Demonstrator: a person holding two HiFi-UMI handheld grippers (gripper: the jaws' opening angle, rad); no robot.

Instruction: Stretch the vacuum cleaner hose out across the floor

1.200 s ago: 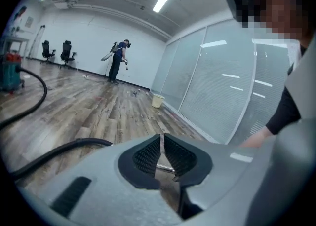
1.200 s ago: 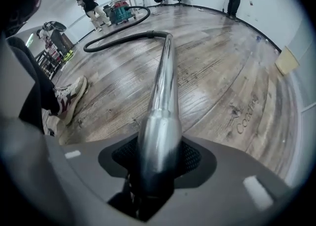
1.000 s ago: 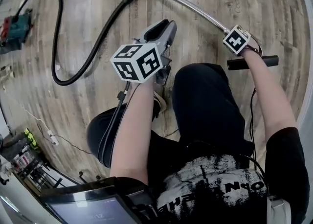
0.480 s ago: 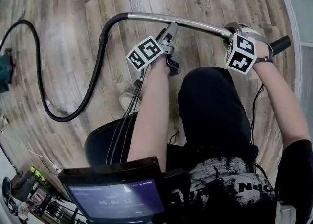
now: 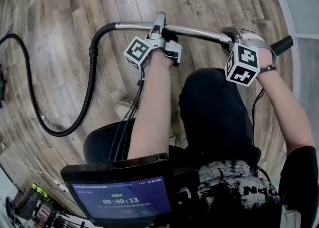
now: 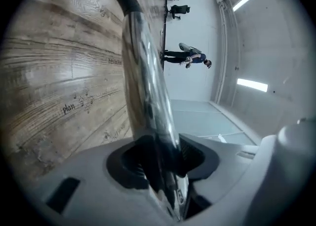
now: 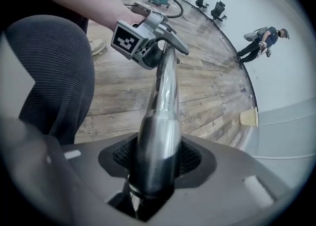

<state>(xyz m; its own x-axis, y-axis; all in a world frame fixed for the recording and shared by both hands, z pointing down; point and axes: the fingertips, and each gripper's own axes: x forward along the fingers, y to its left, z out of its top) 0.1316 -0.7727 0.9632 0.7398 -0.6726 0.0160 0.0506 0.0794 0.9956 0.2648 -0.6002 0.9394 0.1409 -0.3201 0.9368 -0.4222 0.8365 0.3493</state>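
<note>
The right gripper [image 5: 234, 35] is clenching the thick end of the metal tube [image 5: 199, 30]. The left gripper [image 5: 159, 25], whose jaws have just been closing, is grasping the same tube further along, so its long axis is running level from one gripper to the other. The black vacuum cleaner hose [image 5: 89, 87] is leaving the tube's left end, nearer the left gripper, and is looping over the floor [image 5: 60, 33] to the left; I judge the pull should be going rightward, away from this loop.

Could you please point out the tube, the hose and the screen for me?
tube [image 5: 199, 31]: head view, mid-length of the bare metal.
hose [image 5: 90, 80]: head view, the black stretch running down at left.
screen [image 5: 122, 199]: head view, middle of the lit display.
</note>
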